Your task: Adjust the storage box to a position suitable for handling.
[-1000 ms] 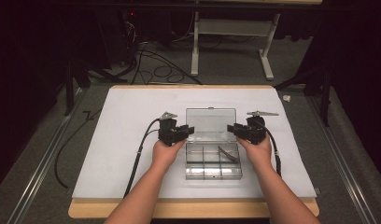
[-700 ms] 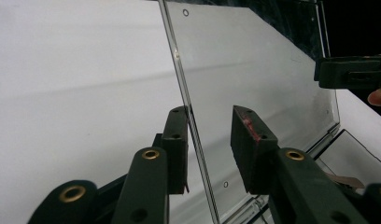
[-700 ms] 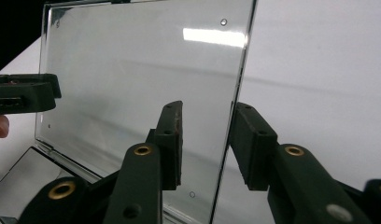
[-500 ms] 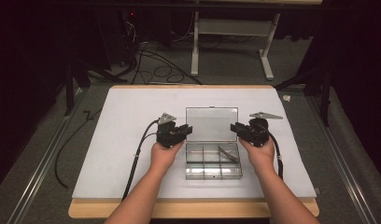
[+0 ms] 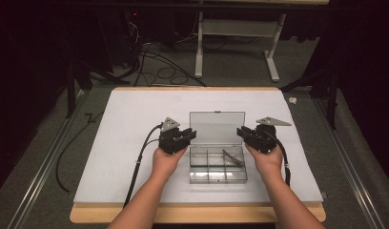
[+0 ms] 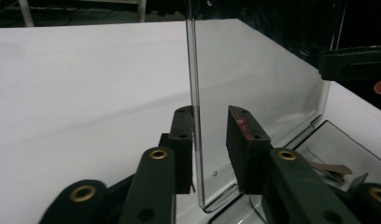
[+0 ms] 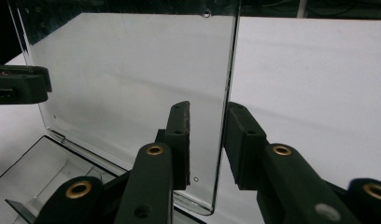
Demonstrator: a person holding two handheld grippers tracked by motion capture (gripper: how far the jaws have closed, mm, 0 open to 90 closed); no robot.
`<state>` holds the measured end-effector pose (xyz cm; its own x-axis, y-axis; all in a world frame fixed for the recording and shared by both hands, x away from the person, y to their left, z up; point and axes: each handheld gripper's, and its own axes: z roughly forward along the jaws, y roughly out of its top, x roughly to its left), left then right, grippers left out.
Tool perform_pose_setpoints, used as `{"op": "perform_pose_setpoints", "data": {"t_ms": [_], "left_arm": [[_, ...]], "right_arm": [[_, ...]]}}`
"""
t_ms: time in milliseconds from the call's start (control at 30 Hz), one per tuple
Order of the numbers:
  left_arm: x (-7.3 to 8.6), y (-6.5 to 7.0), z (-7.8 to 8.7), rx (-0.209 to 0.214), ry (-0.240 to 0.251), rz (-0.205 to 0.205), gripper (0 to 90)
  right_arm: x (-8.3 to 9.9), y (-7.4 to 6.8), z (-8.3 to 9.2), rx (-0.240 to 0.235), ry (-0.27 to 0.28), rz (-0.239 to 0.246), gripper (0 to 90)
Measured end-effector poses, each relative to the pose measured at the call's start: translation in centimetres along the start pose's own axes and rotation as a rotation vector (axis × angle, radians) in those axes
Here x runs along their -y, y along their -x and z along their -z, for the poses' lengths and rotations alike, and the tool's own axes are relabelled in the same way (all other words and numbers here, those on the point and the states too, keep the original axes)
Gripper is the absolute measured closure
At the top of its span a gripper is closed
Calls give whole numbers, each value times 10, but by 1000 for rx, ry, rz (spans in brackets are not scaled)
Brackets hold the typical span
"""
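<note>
The clear plastic box [image 5: 216,162] sits at the middle of the white-covered bench [image 5: 111,143], its base divided into compartments and its transparent lid [image 5: 216,128] now standing nearly upright off the hinge at the far edge. Compared with a second ago, both hands have drawn a little toward the far side and the lid stands higher; in the earliest picture the grippers sat closer in against the sides of the box, and half a second ago they were already spreading outward along the lid's edges. That suggests the opening is about finished, with the lid past the point where it would fall shut. The left gripper [image 5: 188,135] is at the lid's left edge: in the left gripper view its jaws stand spread with the lid [image 6: 254,84] edge between them, one pad [image 6: 181,135] right against the plastic and the other pad [image 6: 240,140] clearly off it, so it is not pinching. The right gripper [image 5: 242,133] mirrors this at the right edge; in the right gripper view the lid [image 7: 132,79] edge runs through the gap between the parted jaws, close to both but not squeezed by them. A small brownish item [image 5: 232,157] lies in a right-hand compartment of the base, also visible at the lower right of the left gripper view [image 6: 331,169]; what it is I cannot tell. My guess is the next move is to let the lid go and reach into the base.
</note>
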<state>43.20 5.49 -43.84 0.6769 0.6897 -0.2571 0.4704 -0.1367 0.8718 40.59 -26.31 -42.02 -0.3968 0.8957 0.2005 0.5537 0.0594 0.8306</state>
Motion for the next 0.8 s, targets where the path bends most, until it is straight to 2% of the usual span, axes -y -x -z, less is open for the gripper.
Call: {"op": "perform_pose_setpoints", "data": {"t_ms": [367, 533, 800], "left_arm": [[2, 6, 5, 12, 20, -21, 649], [3, 9, 7, 11, 23, -32, 633], [7, 13, 12, 14, 42, -27, 615]], "right_arm": [[4, -6, 7, 3, 17, 29, 695], [6, -7, 9, -5, 24, 28, 676], [11, -10, 13, -21, 34, 32, 643]]}}
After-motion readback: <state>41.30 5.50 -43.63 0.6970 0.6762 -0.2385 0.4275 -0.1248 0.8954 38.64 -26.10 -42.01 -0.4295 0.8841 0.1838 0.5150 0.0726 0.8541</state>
